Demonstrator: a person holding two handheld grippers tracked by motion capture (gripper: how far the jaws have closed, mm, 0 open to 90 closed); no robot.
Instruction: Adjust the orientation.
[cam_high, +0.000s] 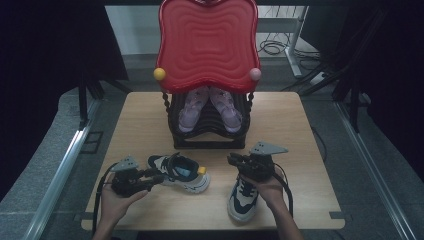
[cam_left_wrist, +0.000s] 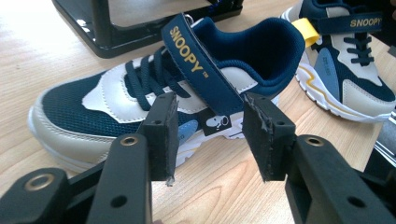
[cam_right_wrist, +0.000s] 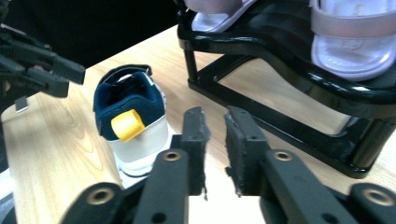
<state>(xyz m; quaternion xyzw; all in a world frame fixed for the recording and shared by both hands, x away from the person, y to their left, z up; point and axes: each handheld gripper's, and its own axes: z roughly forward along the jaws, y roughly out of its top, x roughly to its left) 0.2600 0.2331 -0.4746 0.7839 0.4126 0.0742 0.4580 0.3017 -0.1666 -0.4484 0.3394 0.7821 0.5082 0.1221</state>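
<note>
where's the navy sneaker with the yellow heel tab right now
In the high view the navy sneaker lies on the table's left half, in front of the black shoe rack, just right of the left gripper.

Rack (cam_high: 207, 132) is set at the back middle of the table (cam_high: 145, 115), with two sandals (cam_high: 189, 111) kept on its lower shelf and a tray (cam_high: 207, 42) on top. In front, one sneaker (cam_high: 181, 172) is laid left of centre, the other sneaker (cam_high: 243, 197) right, near the front edge
</note>
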